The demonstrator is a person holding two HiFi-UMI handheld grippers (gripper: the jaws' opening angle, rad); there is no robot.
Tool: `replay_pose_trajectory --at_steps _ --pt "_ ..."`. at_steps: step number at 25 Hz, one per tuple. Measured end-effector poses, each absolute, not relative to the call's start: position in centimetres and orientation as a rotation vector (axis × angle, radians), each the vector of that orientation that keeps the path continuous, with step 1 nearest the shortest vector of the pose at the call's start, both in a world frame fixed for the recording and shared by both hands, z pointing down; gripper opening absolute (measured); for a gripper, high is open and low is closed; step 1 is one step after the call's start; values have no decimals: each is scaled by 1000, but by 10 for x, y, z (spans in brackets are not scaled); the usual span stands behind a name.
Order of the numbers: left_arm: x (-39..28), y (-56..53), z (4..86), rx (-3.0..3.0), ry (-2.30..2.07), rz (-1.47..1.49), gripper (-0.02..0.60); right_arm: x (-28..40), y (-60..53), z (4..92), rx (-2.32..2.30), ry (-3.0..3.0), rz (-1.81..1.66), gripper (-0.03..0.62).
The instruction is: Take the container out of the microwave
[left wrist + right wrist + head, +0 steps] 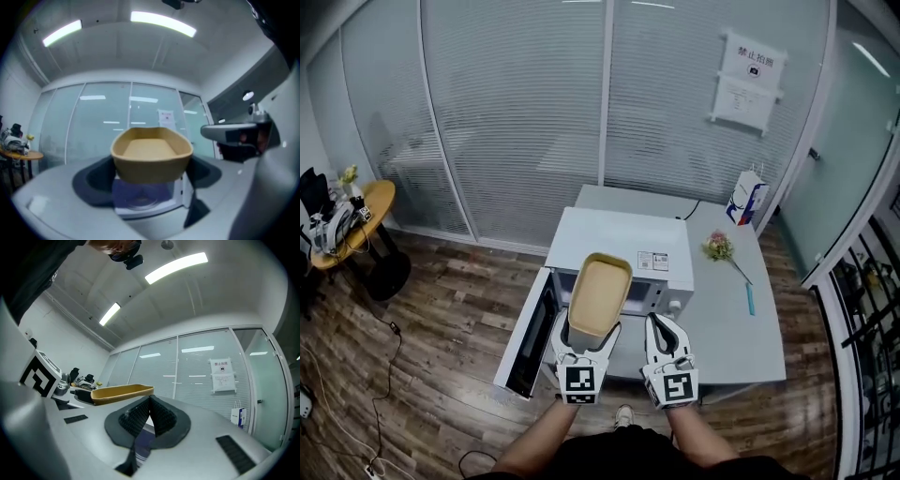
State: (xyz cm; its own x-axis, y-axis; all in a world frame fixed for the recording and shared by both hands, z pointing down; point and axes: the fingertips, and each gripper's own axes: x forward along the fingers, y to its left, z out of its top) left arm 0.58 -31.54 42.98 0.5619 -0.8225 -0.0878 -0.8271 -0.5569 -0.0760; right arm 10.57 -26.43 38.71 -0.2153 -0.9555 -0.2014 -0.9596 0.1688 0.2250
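The tan oblong container hangs in the air in front of and above the white microwave, whose door stands swung open to the left. My left gripper is shut on the container's near end, jaws spread wide around it. In the left gripper view the empty container sits between the dark pads, with the microwave's open cavity below. My right gripper is beside it on the right, shut and empty; its pads meet at the tip, with the container to their left.
The microwave stands on a grey table that also bears a small flower bunch, a blue pen and a blue-and-white bag. Glass partition walls run behind. A round wooden table with clutter stands far left.
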Motion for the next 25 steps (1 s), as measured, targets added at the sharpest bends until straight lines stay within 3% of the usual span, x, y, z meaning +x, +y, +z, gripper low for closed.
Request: replay_pose_trajectory --at_steps 25 --pt "1 -311 440 -2728 1424 107 471 98 -259 387 -2016 2342 529 6"
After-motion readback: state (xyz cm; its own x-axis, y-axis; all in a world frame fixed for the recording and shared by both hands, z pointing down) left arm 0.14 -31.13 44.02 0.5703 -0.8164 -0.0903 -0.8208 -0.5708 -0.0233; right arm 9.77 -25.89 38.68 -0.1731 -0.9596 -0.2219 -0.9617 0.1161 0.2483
